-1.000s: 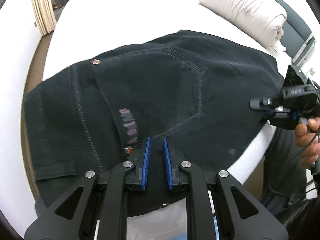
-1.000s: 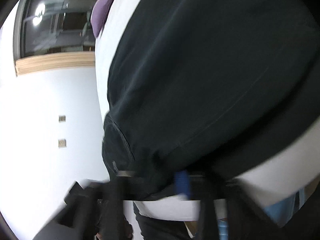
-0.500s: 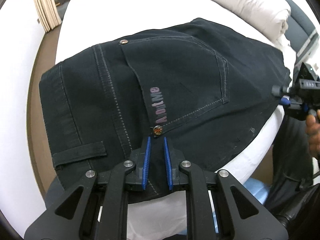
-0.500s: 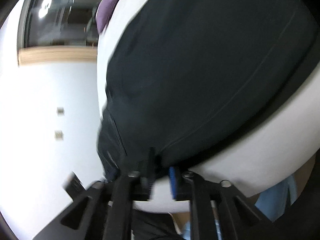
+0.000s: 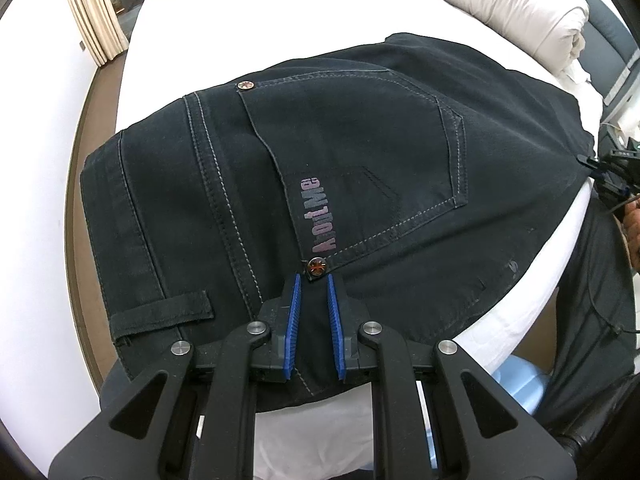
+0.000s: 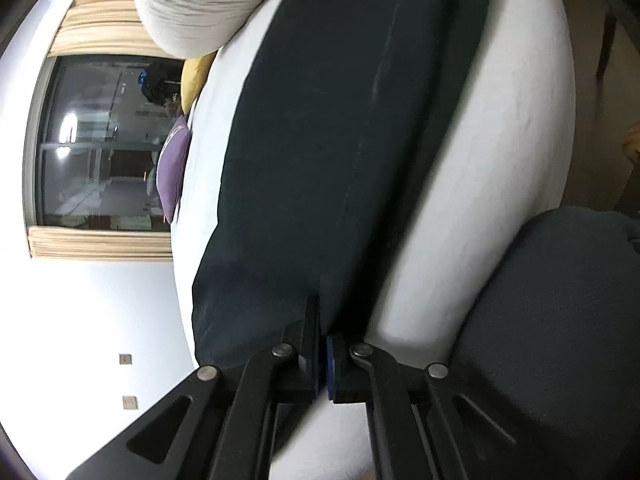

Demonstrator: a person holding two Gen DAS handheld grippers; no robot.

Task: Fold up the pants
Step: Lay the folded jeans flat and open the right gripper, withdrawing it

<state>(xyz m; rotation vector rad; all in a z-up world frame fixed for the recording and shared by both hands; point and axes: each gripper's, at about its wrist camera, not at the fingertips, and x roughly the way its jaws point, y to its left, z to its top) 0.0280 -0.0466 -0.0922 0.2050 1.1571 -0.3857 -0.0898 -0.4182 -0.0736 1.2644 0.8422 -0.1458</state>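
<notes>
Your right gripper [image 6: 322, 340] has just let go and re-bitten: half a second back its jaws stood apart at the near edge of the pants [image 6: 340, 160], and now they are pressed together with a thin edge of the dark cloth pinched between them. The hand has also swung round, so its view now runs down the length of the legs, which lie flat and stacked on the bed [image 6: 500, 140], reaching toward the rolled duvet [image 6: 200, 0]

Your left gripper [image 5: 314, 292] has hardly moved. Its jaws are nearly together and clamped on the seat of the pants [image 5: 360, 168], just below the pocket rivet [image 5: 317, 267], with the waistband end and belt loop [image 5: 160, 312] lying flat beside it. The pocket with its lettering now sits more squarely in that view than a second ago, which suggests the cloth has been pulled smoother

So both ends look pinned on the near side, waist under your left hand and leg edge in your right. Judged from that, you seem set to lift and carry one end over the other for the next fold; keep the stacked legs aligned as you go
</notes>
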